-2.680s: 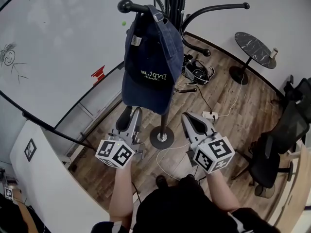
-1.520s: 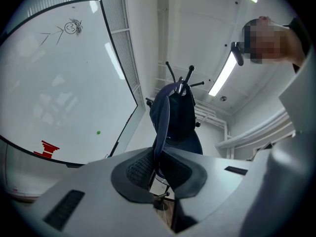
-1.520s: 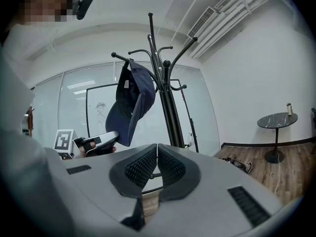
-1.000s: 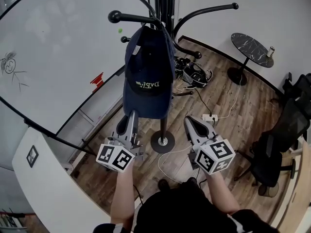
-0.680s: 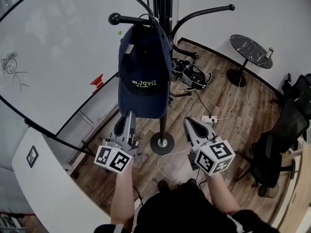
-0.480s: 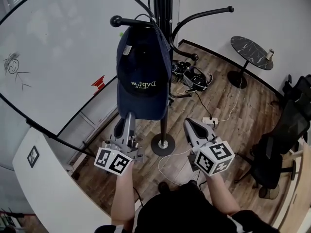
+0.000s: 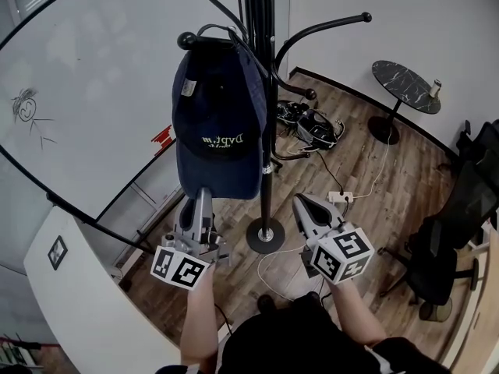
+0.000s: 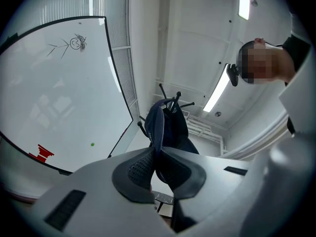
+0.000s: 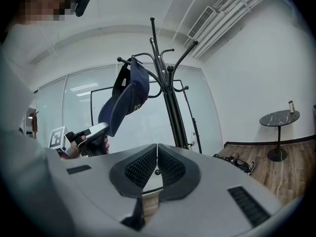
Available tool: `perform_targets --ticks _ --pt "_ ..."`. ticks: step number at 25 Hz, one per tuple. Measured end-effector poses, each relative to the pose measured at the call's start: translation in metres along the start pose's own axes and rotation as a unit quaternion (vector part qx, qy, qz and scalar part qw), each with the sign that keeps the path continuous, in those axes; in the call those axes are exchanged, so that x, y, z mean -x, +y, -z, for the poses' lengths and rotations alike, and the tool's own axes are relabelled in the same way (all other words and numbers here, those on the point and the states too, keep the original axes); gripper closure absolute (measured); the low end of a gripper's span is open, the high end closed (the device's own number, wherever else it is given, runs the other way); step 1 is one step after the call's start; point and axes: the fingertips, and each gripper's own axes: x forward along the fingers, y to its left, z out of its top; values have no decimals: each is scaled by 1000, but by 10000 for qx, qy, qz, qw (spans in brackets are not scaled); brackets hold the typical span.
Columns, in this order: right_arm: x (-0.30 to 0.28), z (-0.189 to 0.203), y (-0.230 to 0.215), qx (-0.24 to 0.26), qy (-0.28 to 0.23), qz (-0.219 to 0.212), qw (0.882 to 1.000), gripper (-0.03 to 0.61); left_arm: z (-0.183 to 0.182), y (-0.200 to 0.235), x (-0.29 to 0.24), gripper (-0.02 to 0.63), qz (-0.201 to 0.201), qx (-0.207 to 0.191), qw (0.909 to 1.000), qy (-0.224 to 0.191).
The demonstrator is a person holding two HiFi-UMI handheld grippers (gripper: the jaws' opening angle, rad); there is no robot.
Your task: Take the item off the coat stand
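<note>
Navy fabric cap (image 7: 214,123), its stiff brim clamped in the left gripper (image 7: 203,196), has slid out along the coat stand's (image 7: 266,193) curved black metal arm toward the round knob (image 7: 185,40); it looks nearly free, though still hooked. The right gripper (image 7: 302,202), ridged pads pressed together on nothing, hangs beside the pole over the wood-plank floor (image 7: 390,209)
</note>
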Motion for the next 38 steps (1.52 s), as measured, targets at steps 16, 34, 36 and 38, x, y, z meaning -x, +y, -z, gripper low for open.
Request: perform_targets --ticks 16,34,36,38 --pt "-5 4 25 35 54 -285 9996 546 -28 -4 23 581 -37 117 9997 -205" --pt "3 21 45 87 61 -465 9989 546 -48 -8 64 581 -56 68 9976 -687" --pt "5 21 46 87 53 -503 9987 546 -48 -10 68 581 -76 75 9975 -705" --pt "7 22 48 88 55 -557 9984 546 -48 -12 74 581 -117 43 9972 -741"
